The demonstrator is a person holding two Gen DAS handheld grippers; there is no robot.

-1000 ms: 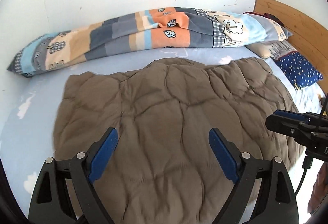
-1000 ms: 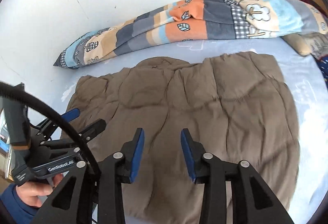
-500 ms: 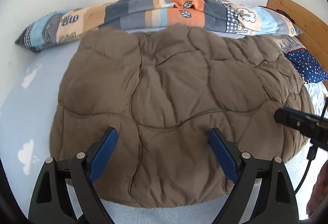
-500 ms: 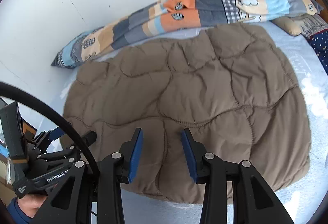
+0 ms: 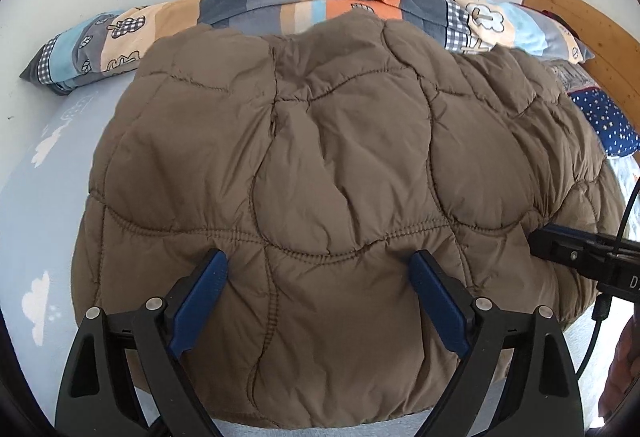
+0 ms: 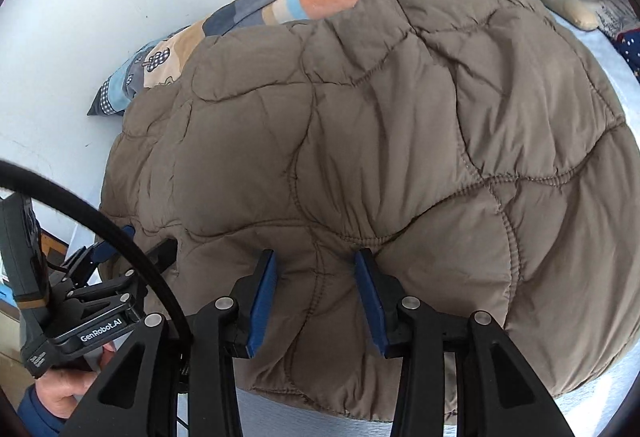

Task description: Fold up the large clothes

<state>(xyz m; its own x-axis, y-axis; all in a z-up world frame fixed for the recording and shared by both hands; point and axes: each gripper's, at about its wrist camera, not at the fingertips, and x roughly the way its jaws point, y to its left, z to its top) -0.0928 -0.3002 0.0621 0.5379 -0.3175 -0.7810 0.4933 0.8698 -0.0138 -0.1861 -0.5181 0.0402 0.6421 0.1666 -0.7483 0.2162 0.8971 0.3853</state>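
A large brown quilted jacket [image 5: 320,165] lies spread on a light blue bed sheet [image 5: 44,205]; it also fills the right wrist view [image 6: 380,141]. My left gripper [image 5: 318,289] is wide open, its blue pads low over the jacket's near edge. My right gripper [image 6: 316,285] is open with a narrower gap, its pads over the near hem. Neither holds cloth. The right gripper's tip shows at the jacket's right side in the left wrist view [image 5: 560,249]. The left gripper shows at lower left in the right wrist view [image 6: 120,277].
A rolled patchwork duvet [image 5: 280,5] lies along the white wall behind the jacket. A dark blue starred pillow [image 5: 604,121] and a wooden headboard [image 5: 584,33] are at the right. A black cable [image 6: 100,221] arcs across the lower left.
Both grippers have moved down and closer to the jacket's near edge, so the jacket now fills both views. The jaw openings look unchanged.
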